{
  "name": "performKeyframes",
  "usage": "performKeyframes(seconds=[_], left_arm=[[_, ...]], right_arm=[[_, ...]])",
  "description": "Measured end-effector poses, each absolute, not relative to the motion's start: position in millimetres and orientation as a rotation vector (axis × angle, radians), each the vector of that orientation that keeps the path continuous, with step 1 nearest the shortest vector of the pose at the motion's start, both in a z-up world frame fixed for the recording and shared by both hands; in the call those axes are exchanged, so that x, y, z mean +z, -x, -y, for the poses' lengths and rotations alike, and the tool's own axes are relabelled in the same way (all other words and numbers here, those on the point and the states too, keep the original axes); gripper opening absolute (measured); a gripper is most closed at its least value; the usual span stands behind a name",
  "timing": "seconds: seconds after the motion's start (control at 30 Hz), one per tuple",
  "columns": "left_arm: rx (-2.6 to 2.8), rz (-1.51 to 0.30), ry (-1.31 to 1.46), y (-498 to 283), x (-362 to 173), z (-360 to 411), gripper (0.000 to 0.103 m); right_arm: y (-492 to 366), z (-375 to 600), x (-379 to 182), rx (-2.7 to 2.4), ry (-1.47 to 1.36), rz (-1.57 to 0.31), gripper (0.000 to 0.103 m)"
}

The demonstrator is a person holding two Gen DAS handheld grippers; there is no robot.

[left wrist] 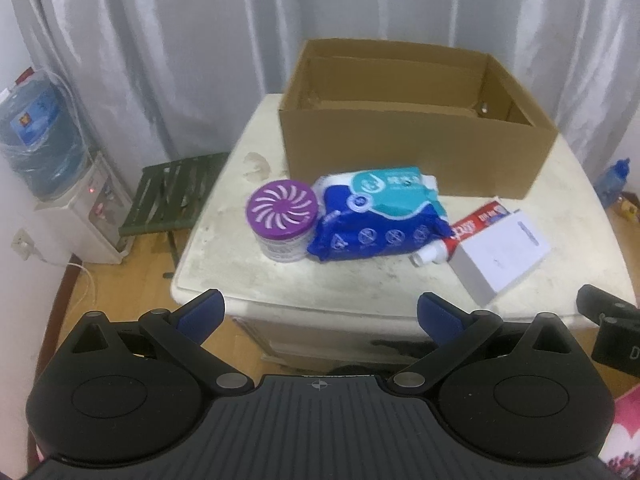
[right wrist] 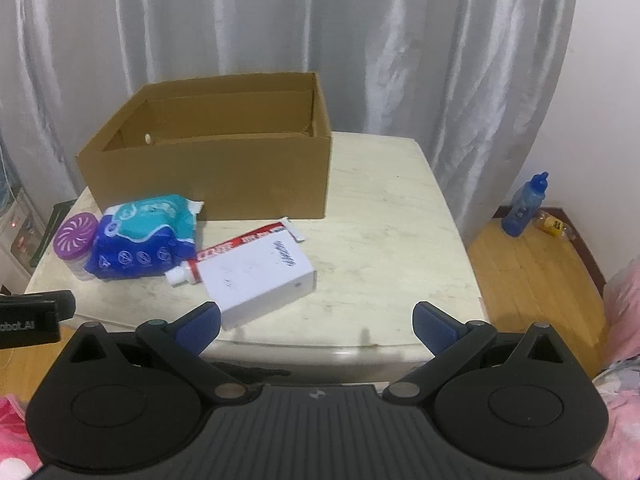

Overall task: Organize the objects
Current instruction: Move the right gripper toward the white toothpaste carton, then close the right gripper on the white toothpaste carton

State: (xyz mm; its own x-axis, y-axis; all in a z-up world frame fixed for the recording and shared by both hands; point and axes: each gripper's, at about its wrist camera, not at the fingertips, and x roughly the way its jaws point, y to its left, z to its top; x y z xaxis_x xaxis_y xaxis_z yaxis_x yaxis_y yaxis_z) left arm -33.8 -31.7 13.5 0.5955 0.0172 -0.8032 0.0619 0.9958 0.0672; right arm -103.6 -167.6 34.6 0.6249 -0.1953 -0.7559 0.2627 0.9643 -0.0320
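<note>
Both claws spread wide, nothing between the pads, both held off the near edge of the table (left wrist: pixel 400 288), above floor level w/ items ahead of them.

Left gripper (left wrist: pixel 320 314): jaws apart, blue pads facing each other across a wide gap. Straight ahead & beyond the tips sits the row of items. Purple-lidded air freshener jar (left wrist: pixel 282 220) is ahead, slightly left of centre, upright, touching the blue/teal wipes pack (left wrist: pixel 376 216) on its right. Pack lies flat, centre-ahead. Right of that: red toothpaste tube (left wrist: pixel 464 232), cap end pointing toward the camera, partly under/against the white box (left wrist: pixel 502 250), which lies ahead-right, nearest to the table's front edge. All well apart from the pads, no contact.

Right gripper (right wrist: pixel 316 322): also spread, empty. White box (right wrist: pixel 258 276) lies just beyond its left pad (right wrist: pixel 200 326), nearest thing to this claw; from this view the pad overlaps the box corner, can't tell if touching. Toothpaste tube (right wrist: pixel 236 244) runs along the box's far side. Wipes pack (right wrist: pixel 140 240) & freshener jar (right wrist: pixel 76 240) further left.

Open cardboard box (left wrist: pixel 408 152) stands at the back of the table, behind all items, looks empty inside as far as seen. Wipes pack's far end is just beside its front wall.

Off-table: water dispenser (left wrist: pixel 52 184) & green folding stool (left wrist: pixel 176 192) at left, blue bottle (right wrist: pixel 524 206) on floor at right, grey curtain (right wrist: pixel 360 40) behind.
</note>
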Motion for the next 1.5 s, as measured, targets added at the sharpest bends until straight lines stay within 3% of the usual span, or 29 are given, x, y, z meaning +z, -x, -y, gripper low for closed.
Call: performKeyframes(seconds=[0.33,0.8,1.07,1.17,1.5], left_arm=[[-0.229,-0.797,-0.061,47,10,58,0.103],[-0.335,-0.954,-0.095,9,-32,100,0.102],[-0.418,-1.040,-0.158,-13,-58,126,0.092],[-0.436,-1.063,-0.175,-18,-66,128,0.078],[-0.466,-1.062,-0.198,-20,-71,134,0.062]], right_arm=[[117,219,26,-0.185,-0.224,-0.801,0.103],[64,249,-2,-0.026,-0.342,-0.824,0.103],[18,258,-31,0.046,-0.427,-0.902,0.085],[6,257,-42,0.073,-0.449,-0.929,0.074],[-5,254,-54,0.130,-0.490,-0.960,0.063]])
